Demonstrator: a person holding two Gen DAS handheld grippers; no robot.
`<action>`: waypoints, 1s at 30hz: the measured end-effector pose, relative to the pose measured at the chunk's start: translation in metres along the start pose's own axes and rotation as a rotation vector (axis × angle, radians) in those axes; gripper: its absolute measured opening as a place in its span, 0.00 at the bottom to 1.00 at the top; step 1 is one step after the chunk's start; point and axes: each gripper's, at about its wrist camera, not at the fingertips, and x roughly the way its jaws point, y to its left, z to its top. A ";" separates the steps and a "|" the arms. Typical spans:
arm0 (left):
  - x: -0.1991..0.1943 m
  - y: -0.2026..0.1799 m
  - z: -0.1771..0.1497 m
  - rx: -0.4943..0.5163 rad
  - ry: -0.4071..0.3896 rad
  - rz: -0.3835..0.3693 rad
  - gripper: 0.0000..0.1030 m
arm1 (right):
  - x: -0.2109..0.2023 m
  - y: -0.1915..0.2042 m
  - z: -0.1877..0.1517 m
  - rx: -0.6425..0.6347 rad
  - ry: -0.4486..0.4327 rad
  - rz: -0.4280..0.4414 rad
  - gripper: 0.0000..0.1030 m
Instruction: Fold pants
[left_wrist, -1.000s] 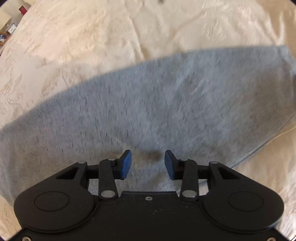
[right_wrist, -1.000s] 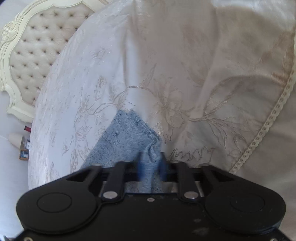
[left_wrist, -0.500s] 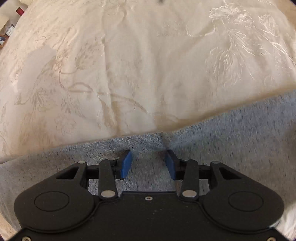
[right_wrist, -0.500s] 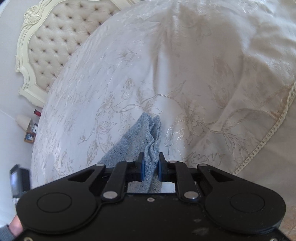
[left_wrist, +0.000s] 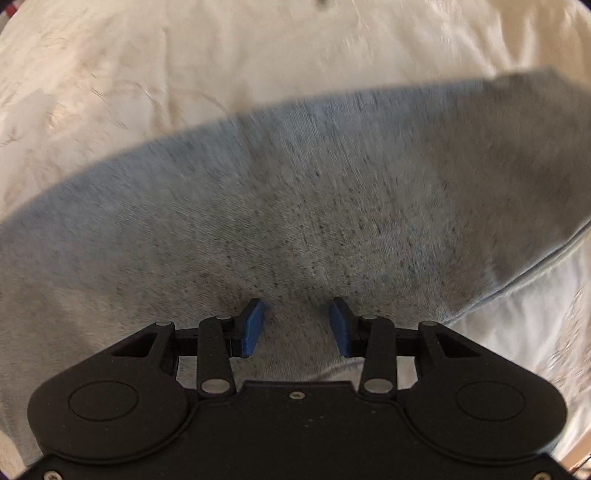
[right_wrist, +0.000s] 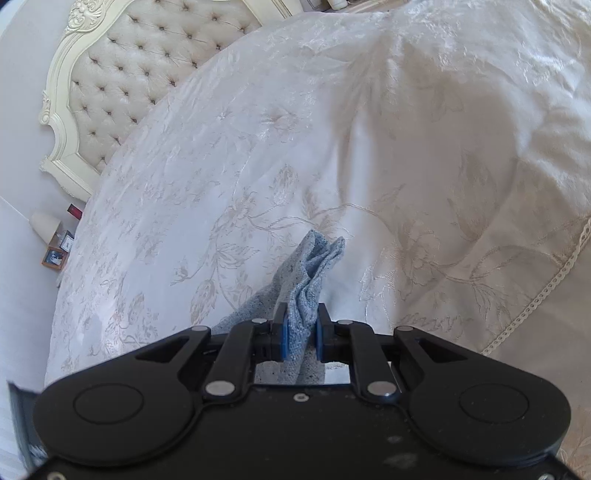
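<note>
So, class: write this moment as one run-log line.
left gripper: open above pants | right gripper: shut on pants fabric | surface: bedspread | fold: unfinished

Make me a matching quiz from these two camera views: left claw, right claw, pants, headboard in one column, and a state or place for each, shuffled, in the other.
Column one:
1. left claw
2. right claw
3. pants
4. headboard

Column two:
A. tufted, cream, at the upper left of the right wrist view
B. open above flat fabric
C. grey-blue, on the bedspread
D. shut on a bunched fold

Pairs: 1-B, 2-D, 3-C, 4-A
</note>
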 end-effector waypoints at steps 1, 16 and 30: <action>0.000 0.000 0.000 0.002 -0.014 -0.004 0.47 | -0.002 0.005 0.000 -0.008 -0.003 -0.010 0.14; -0.080 0.195 -0.063 -0.173 -0.141 -0.003 0.46 | -0.055 0.207 -0.057 -0.312 -0.080 0.035 0.14; -0.070 0.306 -0.114 -0.265 -0.072 0.037 0.46 | 0.082 0.356 -0.282 -0.668 0.258 0.069 0.24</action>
